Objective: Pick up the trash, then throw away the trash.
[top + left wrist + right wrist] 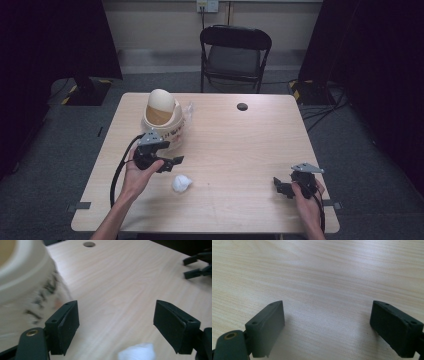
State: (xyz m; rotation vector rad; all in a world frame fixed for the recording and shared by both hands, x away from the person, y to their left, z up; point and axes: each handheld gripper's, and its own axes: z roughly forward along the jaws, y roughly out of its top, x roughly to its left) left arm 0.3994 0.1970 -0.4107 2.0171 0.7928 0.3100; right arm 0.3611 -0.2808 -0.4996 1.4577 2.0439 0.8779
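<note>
Lying nearest, white wad: a crumpled white paper ball (181,183) rests on the wooden table (240,150), toward the person's edge and left of its middle; in the left gripper view it shows blurred at the bottom edge (137,353), between and below the two pads.
Left gripper: the left gripper (172,161) is held in the person's left hand (137,175), just above the paper ball and apart from it, pointing across the table toward the right.
Left gripper fingers: spread wide, nothing between the pads (68,325); bare wood shows in the gap.
Right gripper: the right gripper (277,186) sits in the right hand (307,197), well to the right of the paper ball, near the table's right front corner.
Right gripper fingers: spread wide over bare wood, pads (268,326) gripping nothing.
Bin: a small cream tabletop bin with a domed swing lid (161,119) stands beyond the paper ball, just behind the left gripper; dark lettering on its side is blurred.
Plastic wrap: a bit of clear plastic (188,111) lies against the bin's right side.
Cable hole: a dark round grommet (242,106) sits farther from the paper ball, toward the table's far edge.
Chair: a black folding chair (235,55) stands beyond the table's far edge.
</note>
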